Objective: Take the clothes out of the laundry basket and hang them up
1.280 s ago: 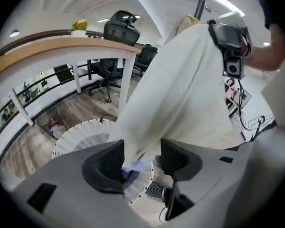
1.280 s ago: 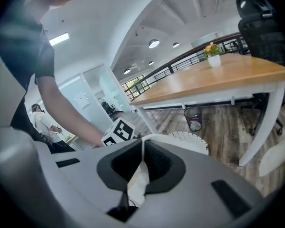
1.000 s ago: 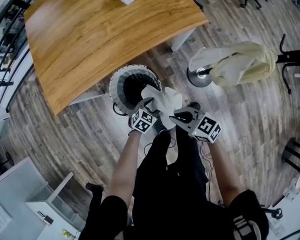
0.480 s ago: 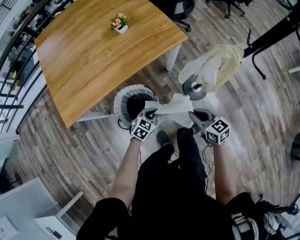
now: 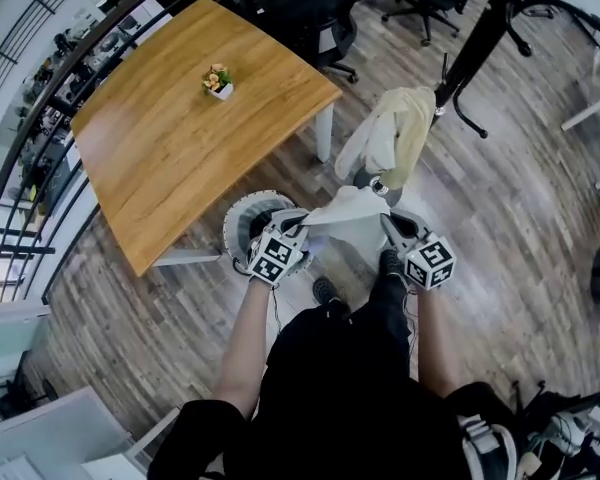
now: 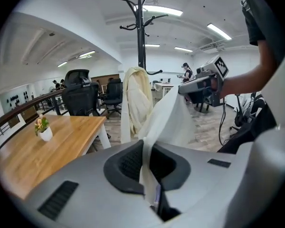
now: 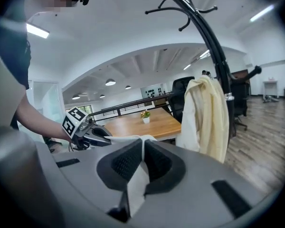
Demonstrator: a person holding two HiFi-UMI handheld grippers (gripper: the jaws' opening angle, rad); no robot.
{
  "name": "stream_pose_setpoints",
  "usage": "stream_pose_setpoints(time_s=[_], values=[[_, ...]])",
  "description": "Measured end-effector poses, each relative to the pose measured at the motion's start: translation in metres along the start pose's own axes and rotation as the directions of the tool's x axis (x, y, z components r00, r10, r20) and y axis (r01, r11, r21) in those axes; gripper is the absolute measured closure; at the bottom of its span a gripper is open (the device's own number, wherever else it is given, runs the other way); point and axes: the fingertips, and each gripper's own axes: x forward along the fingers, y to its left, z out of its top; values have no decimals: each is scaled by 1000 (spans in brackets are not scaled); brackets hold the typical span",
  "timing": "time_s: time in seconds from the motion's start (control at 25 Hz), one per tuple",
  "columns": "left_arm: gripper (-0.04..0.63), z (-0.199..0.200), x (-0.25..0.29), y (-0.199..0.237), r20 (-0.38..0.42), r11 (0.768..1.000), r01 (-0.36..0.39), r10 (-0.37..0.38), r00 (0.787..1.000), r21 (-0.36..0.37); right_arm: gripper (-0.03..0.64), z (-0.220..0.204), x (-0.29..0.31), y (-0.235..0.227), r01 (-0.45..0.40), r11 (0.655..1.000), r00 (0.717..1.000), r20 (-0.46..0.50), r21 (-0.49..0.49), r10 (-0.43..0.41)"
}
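Now the white garment (image 5: 348,220) is clear of the laundry basket (image 5: 238,218) and pulled out between the two claws. A second ago it sat bunched just over the basket's mouth, with the claws close together. The claws stand further apart than they did, and the cloth hangs between them as a slack sheet. The head view has also swung upward since then: the dark coat rack (image 5: 483,30) now shows at top right, and the cream garment (image 5: 392,133) hanging on it lies just beyond the white one.

Both bare forearms reach forward from the person's body, roughly side by side, marker cubes turned up toward the head camera. The left claw (image 5: 302,225) points ahead and inward, over the basket's right rim. Its jaws are closed on an edge of the white garment, which runs up from them toward the other claw. The right claw (image 5: 385,220) points ahead and inward from the other side, jaws likewise clamped on the cloth. The wooden surface (image 5: 160,138) with its small flower pot (image 5: 218,81) lies to the left, beyond the basket.
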Motion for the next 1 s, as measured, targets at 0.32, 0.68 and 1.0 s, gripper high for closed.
stream_pose_setpoints(time_s=[0.32, 0.68, 1.0], values=[[571, 73, 7, -21, 81, 998, -15, 10, 997, 60, 595, 35, -37, -42, 55, 997, 991, 127, -55, -48], [571, 141, 42, -78, 165, 995, -73, 61, 984, 65, 595, 63, -107, -100, 45, 990, 987, 157, -133, -24], [571, 202, 82, -127, 229, 993, -103, 89, 969, 51, 595, 76, -169, -160, 52, 984, 982, 186, -170, -20]])
